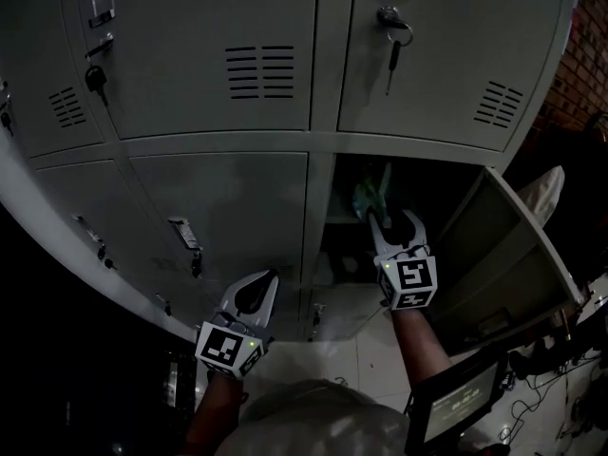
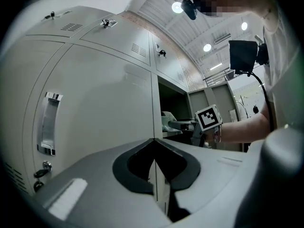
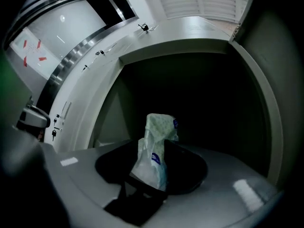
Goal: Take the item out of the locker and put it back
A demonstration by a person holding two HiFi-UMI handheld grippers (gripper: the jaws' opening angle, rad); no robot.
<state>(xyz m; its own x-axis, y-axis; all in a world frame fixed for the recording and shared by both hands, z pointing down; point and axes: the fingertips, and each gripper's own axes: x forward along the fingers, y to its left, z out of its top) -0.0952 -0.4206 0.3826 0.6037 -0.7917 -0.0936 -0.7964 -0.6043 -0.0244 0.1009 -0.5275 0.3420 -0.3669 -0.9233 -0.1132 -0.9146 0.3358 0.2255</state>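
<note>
Pale green, the packet [image 3: 154, 151] sits in the open locker [image 1: 323, 142] between our right gripper's [image 1: 394, 218] opening jaws, which hide its base. Its long axis runs up the right gripper view; we cannot tell whether it is standing or lying. Our left gripper's [image 2: 154, 140] jaws meet, empty.

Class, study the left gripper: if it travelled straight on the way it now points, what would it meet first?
The closed grey metal locker door, near its right edge beside the open compartment. The left gripper, jaws together, likely touches there, though depth is unclear.
</note>
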